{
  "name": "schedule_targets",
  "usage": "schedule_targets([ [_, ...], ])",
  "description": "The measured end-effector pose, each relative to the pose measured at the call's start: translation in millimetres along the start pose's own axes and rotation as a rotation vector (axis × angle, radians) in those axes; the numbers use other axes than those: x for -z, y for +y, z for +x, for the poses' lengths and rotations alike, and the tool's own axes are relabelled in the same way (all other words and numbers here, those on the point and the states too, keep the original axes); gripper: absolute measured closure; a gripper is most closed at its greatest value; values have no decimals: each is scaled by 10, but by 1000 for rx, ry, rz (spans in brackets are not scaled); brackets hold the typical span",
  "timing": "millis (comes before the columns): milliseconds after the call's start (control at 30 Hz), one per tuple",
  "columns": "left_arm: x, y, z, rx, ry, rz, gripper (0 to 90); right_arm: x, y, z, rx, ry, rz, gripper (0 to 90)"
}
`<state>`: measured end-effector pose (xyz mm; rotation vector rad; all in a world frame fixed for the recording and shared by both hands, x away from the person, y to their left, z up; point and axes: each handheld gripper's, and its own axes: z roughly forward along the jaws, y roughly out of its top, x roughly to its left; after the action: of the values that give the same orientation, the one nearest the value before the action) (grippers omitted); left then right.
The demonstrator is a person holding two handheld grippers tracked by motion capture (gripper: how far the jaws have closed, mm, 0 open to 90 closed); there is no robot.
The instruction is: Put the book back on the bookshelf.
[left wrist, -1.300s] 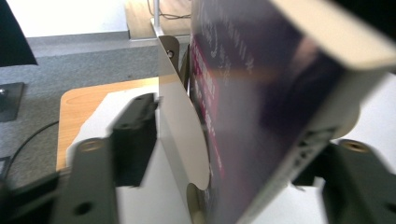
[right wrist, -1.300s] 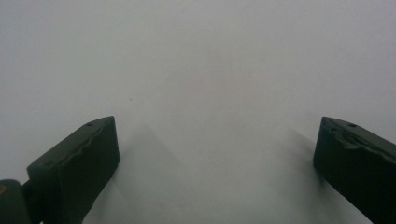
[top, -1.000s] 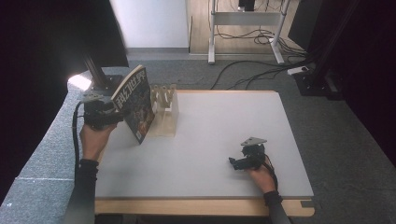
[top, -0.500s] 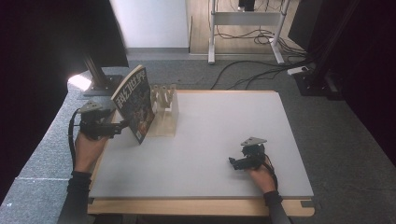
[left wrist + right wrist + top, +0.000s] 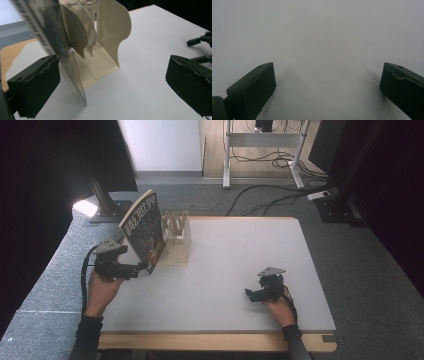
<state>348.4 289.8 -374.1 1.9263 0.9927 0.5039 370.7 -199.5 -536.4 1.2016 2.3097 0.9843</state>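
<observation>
The white rectangular table top (image 5: 235,270) stands on a grey carpet floor, with cables and a metal desk frame behind it. At the far left corner of the table stands a thin magazine with a colourful printed cover (image 5: 144,231). It is tilted, with its lower edge on the table and its upper part leaning against the cream metal file rack with curved dividers (image 5: 177,240); I think it was put so because the rack can keep it standing without a hand. Just beside the magazine's near edge is the left gripper (image 5: 131,268). Its jaws have just been opening and now they are wide apart. In the left gripper view the magazine (image 5: 53,45) passes close beside one black pad (image 5: 37,87), but whether it touches this pad I cannot tell, and the other pad is well apart, so nothing is clamped. It seems to me the release is done and the hand only needs to go away without pushing the magazine over. Far to the right, the right gripper (image 5: 257,294) rests low on the bare table, well apart from the rack, jaws spread and empty; it seems to wait.
</observation>
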Motion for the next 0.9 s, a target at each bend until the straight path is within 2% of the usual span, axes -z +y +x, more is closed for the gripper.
schedule_targets([
  [500,-431,-79,-388,-48,-126,27,0,1,-1,2,-1,-2,1,0],
  [767,-697,-184,-553,-86,-153,61,0,1,-1,3,-1,-2,1,0],
  [900,-828,-260,-599,-80,-178,69,0,1,-1,3,-1,-2,1,0],
])
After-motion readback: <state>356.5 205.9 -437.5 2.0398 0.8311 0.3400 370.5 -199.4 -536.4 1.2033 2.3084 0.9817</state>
